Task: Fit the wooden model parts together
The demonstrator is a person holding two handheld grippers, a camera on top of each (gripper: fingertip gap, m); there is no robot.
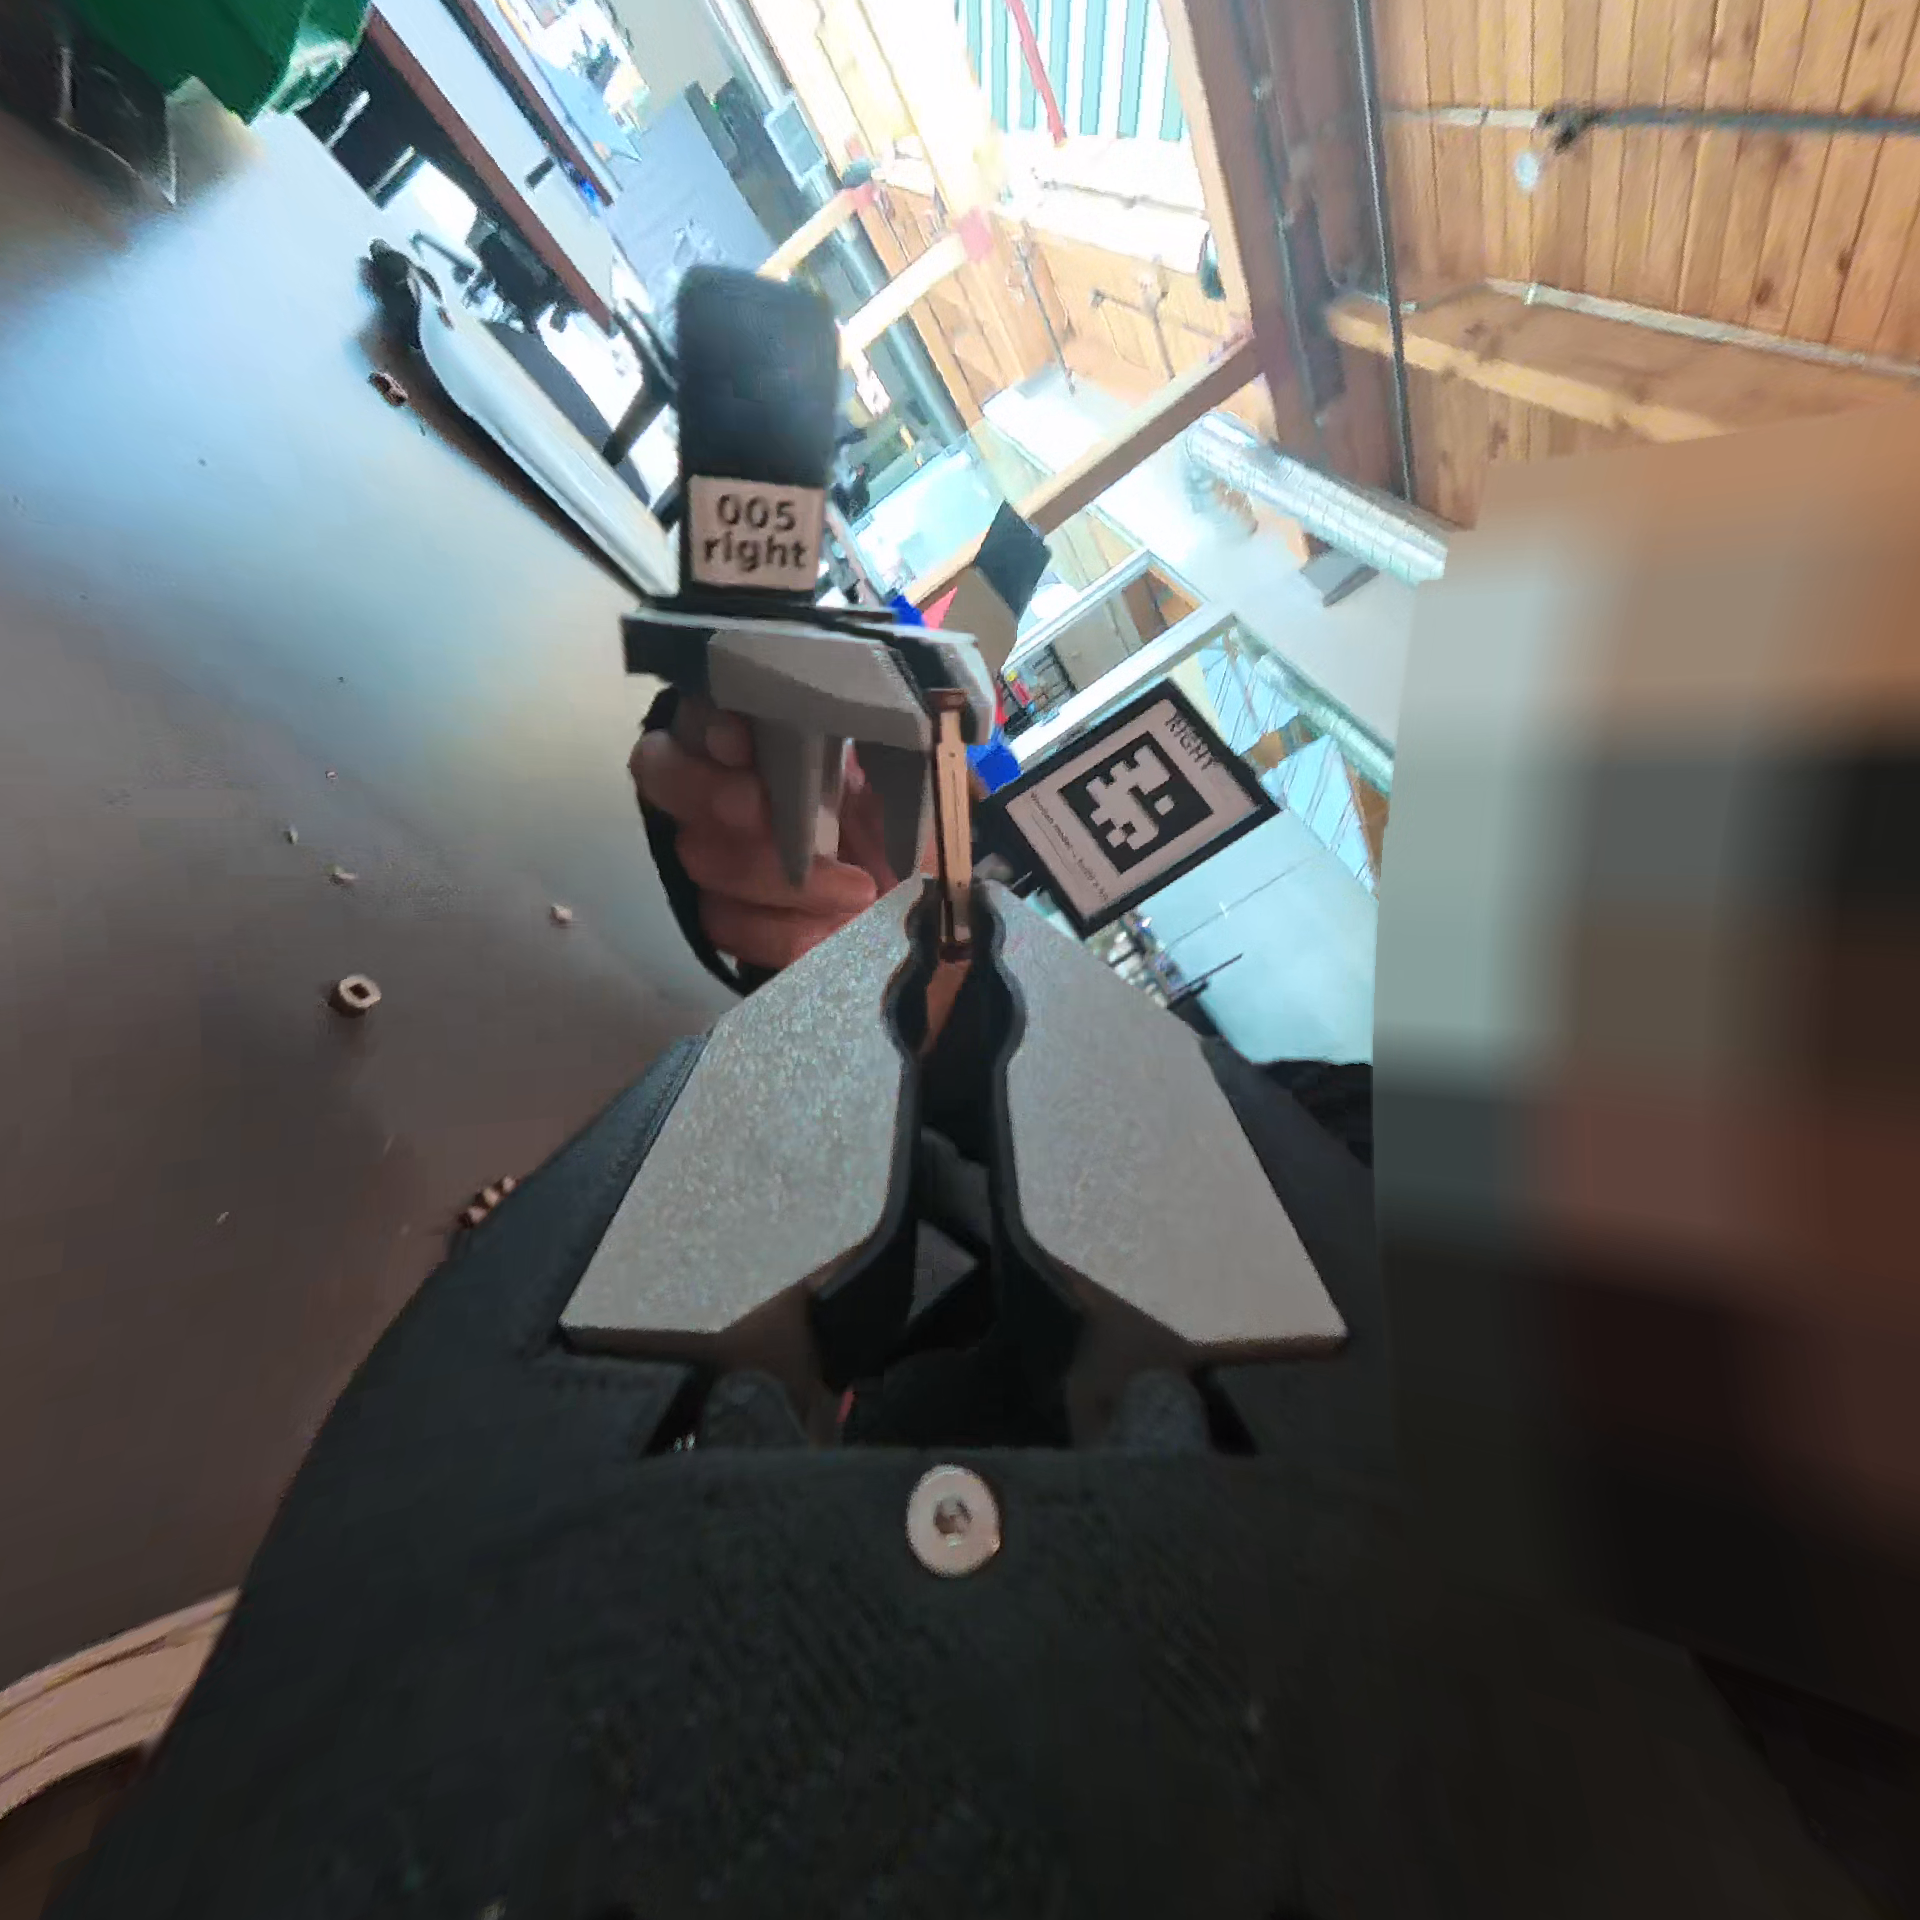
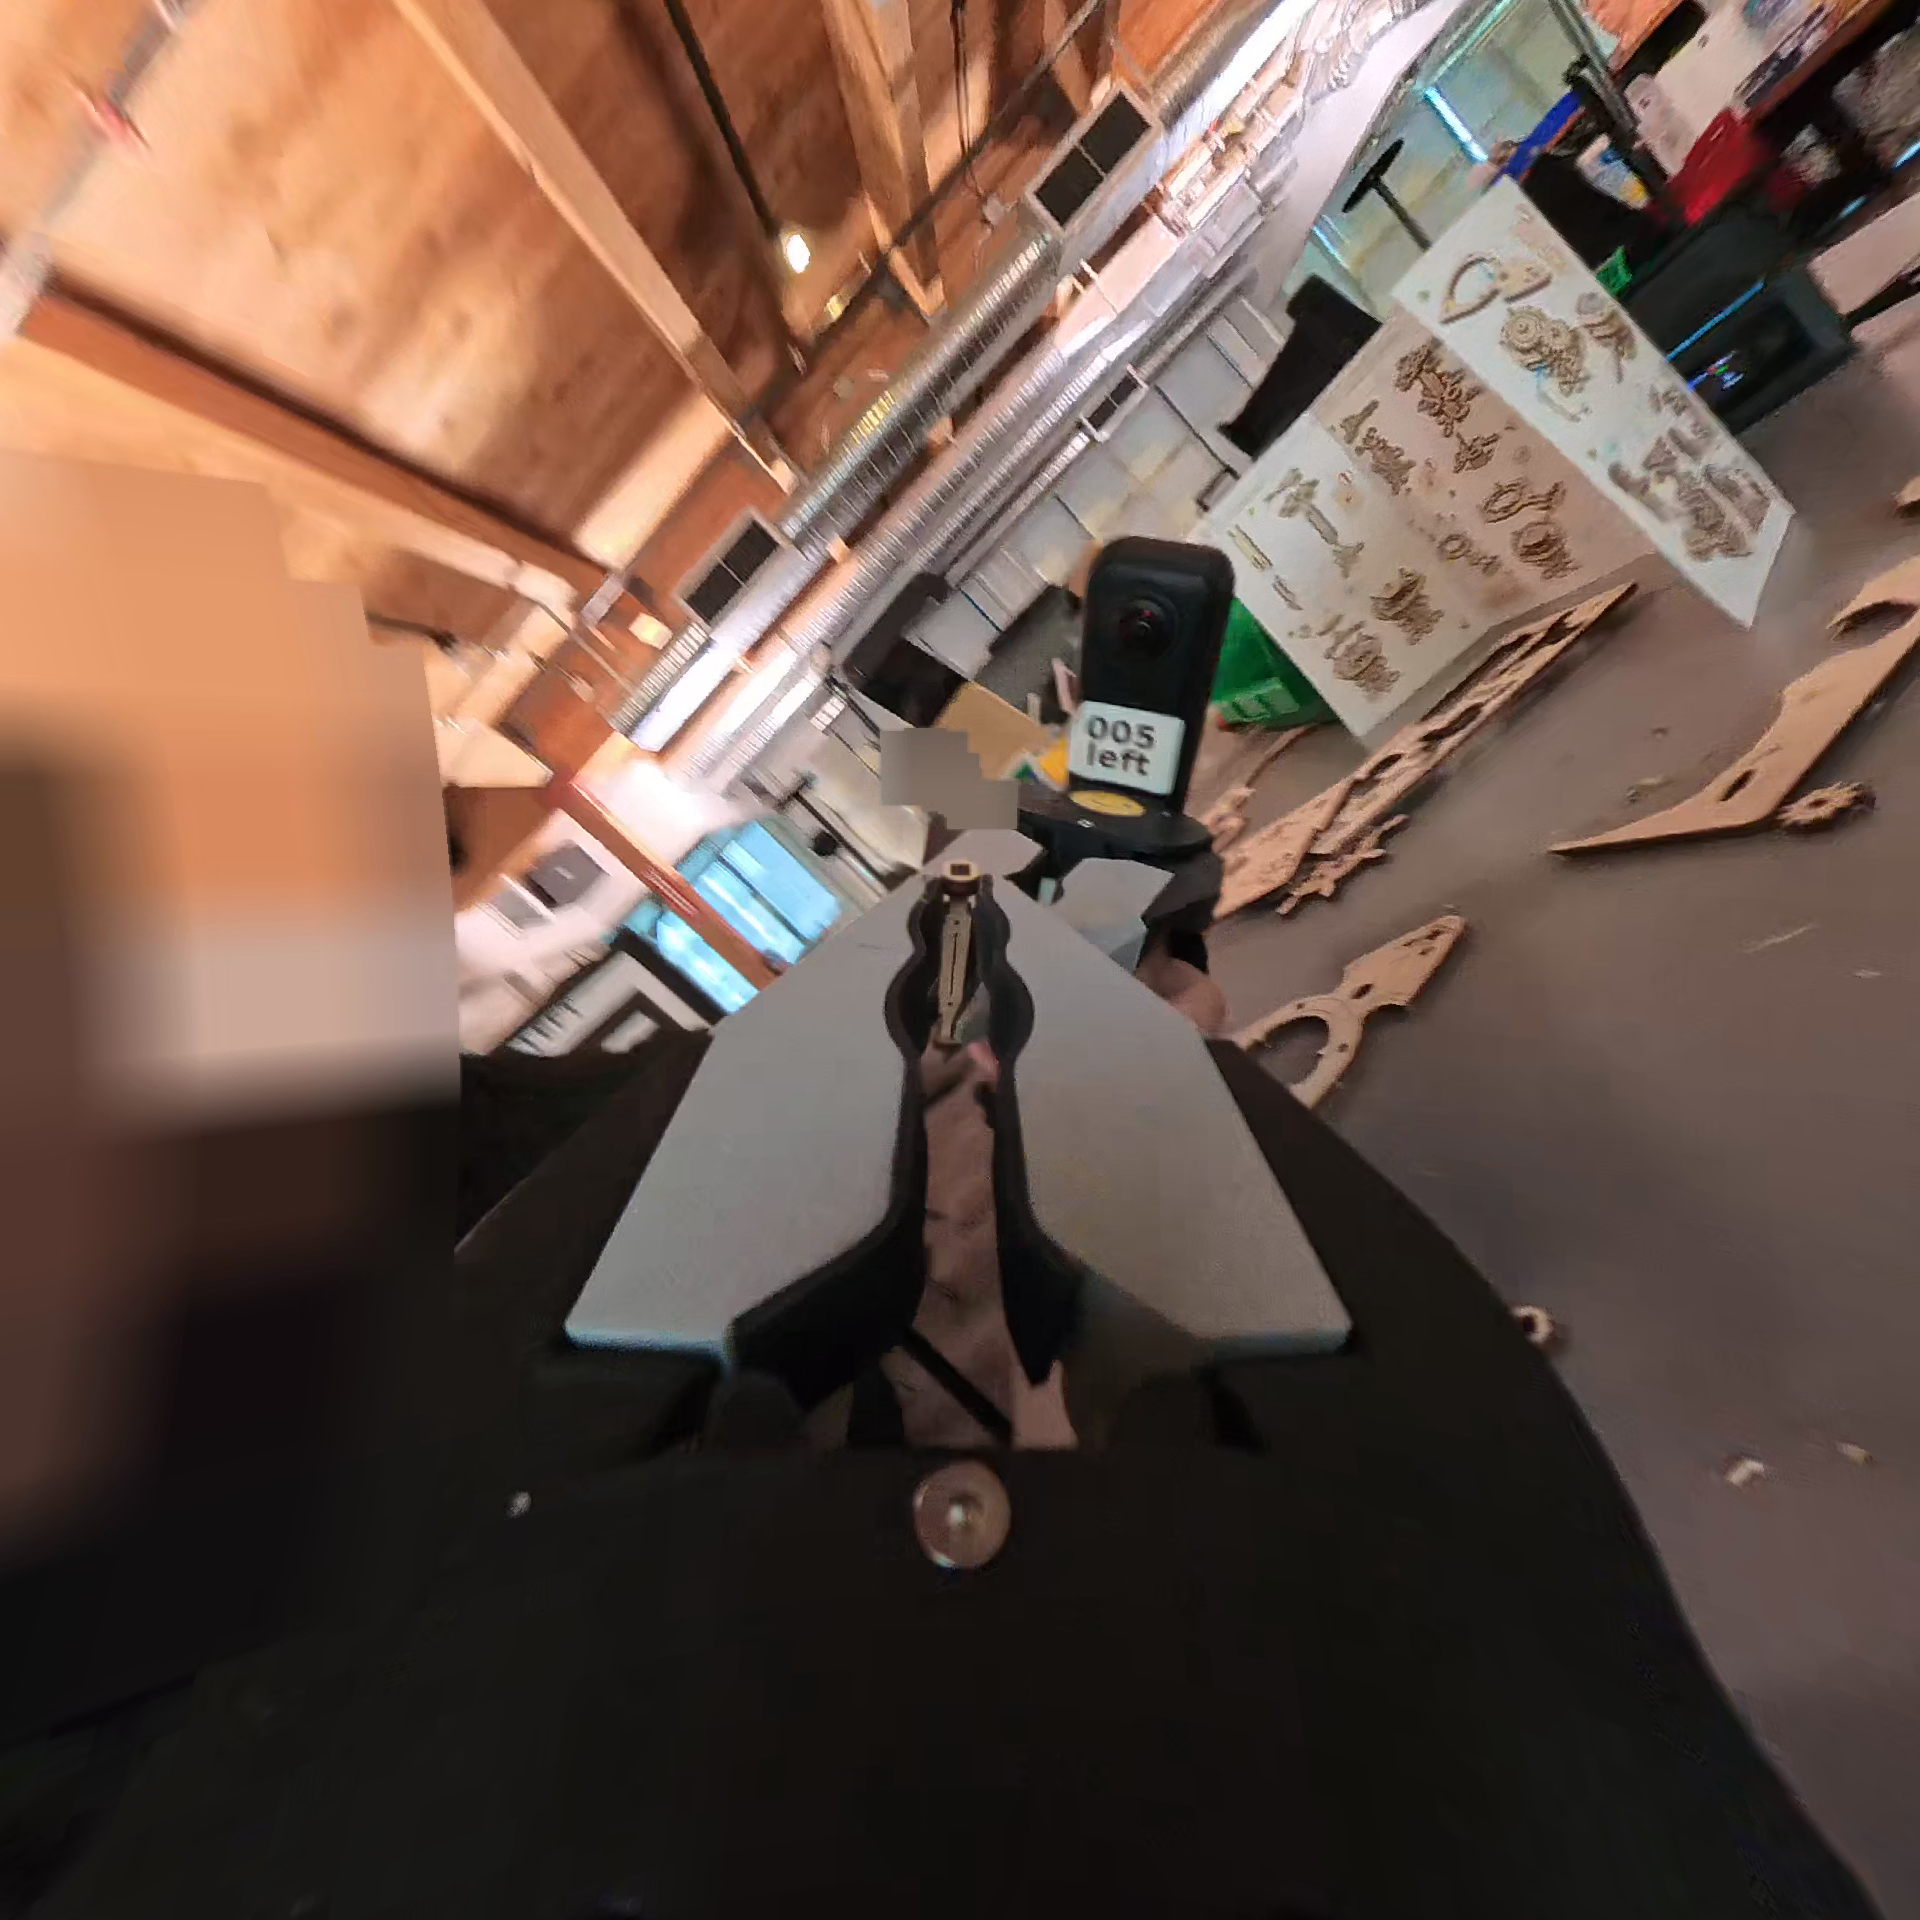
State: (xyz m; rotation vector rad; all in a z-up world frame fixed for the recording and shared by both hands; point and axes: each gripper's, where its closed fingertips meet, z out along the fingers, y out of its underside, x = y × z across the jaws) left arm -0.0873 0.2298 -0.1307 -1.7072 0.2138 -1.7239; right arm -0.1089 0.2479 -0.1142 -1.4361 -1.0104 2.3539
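Both grippers are held up in the air, facing each other. In the left wrist view my left gripper [image 1: 951, 914] is shut on the lower part of a thin wooden strip [image 1: 948, 810]. The strip runs up to my right gripper [image 1: 935, 717], which grips its upper end. In the right wrist view my right gripper [image 2: 957, 885] is shut, with the strip [image 2: 950, 971] in the gap between its fingers. A small wooden piece with a square hole [image 2: 958, 871] sits at the tips. The left gripper [image 2: 1029, 871] is just beyond it.
The grey table [image 1: 208, 675] carries small wooden bits [image 1: 353, 995]. Cut-out wooden sheets [image 2: 1392, 790] and a white picture sheet [image 2: 1507, 468] lie on it to the right. A person's hand [image 1: 748, 831] holds the right gripper. A marker card [image 1: 1132, 800] hangs behind. The tips of both grippers are at nearly the same place.
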